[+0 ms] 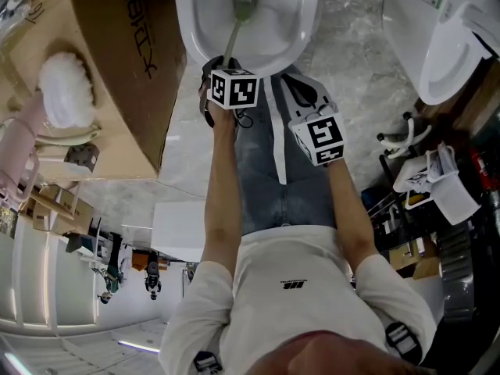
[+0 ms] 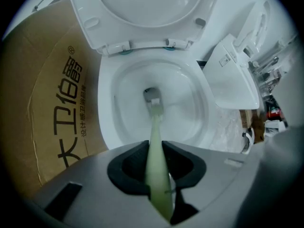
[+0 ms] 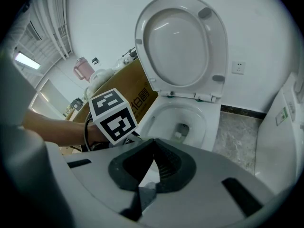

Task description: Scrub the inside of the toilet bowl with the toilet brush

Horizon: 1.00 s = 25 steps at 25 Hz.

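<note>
Pale green plastic, the handle of the toilet brush (image 2: 154, 141) is clamped between the jaws of the left gripper (image 2: 155, 150) and runs toward 12 o'clock, ending in bristles low in the middle of the toilet bowl (image 2: 107, 108), near the drain. The right gripper (image 3: 153, 145) hangs just beside it at 3 o'clock, jaws closed on nothing. To scrub well, I judge the left gripper should grip firmly so the thin handle cannot twist, then sweep the head in circles up the white walls and under the rim, from 6 o'clock round through 12. The raised lid (image 2: 147, 4) leaves room. A cardboard box (image 2: 52, 103) stands close at 9 o'clock, so strokes should stay inside the rim to avoid splashing it.
</note>
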{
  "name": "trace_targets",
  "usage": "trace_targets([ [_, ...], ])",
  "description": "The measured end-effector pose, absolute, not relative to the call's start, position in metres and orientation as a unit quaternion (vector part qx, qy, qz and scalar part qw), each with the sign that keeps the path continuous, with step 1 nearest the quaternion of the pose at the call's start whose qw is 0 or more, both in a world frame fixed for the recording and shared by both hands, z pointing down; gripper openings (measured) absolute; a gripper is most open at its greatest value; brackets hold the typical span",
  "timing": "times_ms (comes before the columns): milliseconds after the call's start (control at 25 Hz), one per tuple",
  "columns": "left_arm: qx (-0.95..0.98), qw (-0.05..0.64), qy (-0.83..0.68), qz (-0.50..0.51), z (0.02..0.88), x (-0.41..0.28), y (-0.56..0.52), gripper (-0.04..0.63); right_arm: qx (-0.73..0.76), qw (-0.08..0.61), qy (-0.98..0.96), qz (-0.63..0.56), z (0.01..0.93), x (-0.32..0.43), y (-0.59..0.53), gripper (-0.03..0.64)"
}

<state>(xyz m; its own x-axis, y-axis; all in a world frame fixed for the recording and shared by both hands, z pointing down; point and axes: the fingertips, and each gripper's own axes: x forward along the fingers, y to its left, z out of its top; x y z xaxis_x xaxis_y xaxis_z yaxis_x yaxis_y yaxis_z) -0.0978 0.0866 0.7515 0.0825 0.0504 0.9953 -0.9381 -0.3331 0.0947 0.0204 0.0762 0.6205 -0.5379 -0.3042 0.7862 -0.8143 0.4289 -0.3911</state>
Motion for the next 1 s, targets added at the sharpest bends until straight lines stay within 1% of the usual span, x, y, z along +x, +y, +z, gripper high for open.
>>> trace_targets([
  [1000, 0.577, 0.448, -0.396, 0.556, 0.789, -0.079, 0.042, 0.095, 0.349, 0.326, -0.782, 0.400, 0.631, 0.046, 0.056, -0.006],
])
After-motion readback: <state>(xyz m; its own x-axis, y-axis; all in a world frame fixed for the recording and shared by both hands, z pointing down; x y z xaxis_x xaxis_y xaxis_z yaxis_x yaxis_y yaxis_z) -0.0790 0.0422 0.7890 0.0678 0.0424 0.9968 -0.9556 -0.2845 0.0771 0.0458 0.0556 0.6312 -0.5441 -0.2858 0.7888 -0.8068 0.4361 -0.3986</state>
